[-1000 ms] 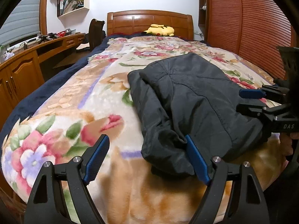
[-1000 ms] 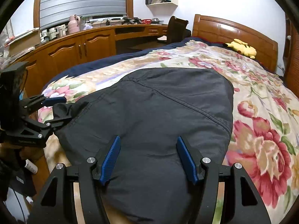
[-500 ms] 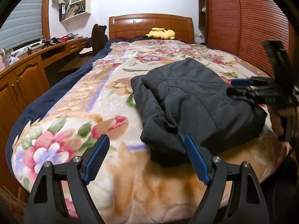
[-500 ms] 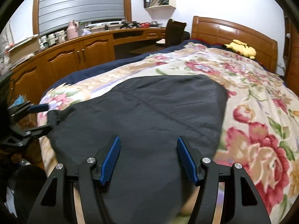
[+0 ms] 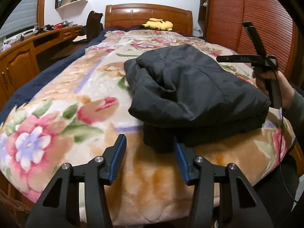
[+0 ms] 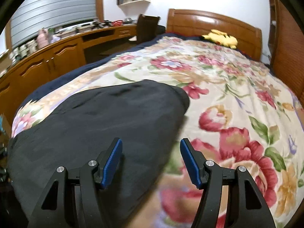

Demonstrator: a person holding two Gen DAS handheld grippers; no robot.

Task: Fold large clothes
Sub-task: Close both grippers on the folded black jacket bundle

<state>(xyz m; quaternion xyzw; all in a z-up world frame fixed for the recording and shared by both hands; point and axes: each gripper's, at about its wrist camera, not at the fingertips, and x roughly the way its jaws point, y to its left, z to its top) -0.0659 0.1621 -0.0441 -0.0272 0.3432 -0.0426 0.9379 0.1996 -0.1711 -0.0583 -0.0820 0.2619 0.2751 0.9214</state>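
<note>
A dark padded garment point(image 5: 193, 93) lies folded in a bundle on the floral blanket point(image 5: 76, 98) near the foot of the bed. My left gripper point(image 5: 150, 159) is open and empty, hovering just short of the bundle's near corner. My right gripper point(image 6: 151, 161) is open and empty above the garment's right edge point(image 6: 106, 117); the garment fills the lower left of the right wrist view. The right gripper's body and the hand holding it point(image 5: 266, 66) show at the right of the left wrist view, raised beside the garment.
A yellow plush toy point(image 5: 158, 24) lies by the wooden headboard point(image 5: 148, 14). A wooden desk and cabinets point(image 6: 57, 57) run along the left wall, with a chair point(image 6: 147, 26) near it. A wooden slatted wardrobe point(image 5: 247, 19) stands on the right.
Both grippers have pulled back from the garment and risen. The right gripper has swung to the right, so the garment sits lower left in its view. The garment stays folded.
</note>
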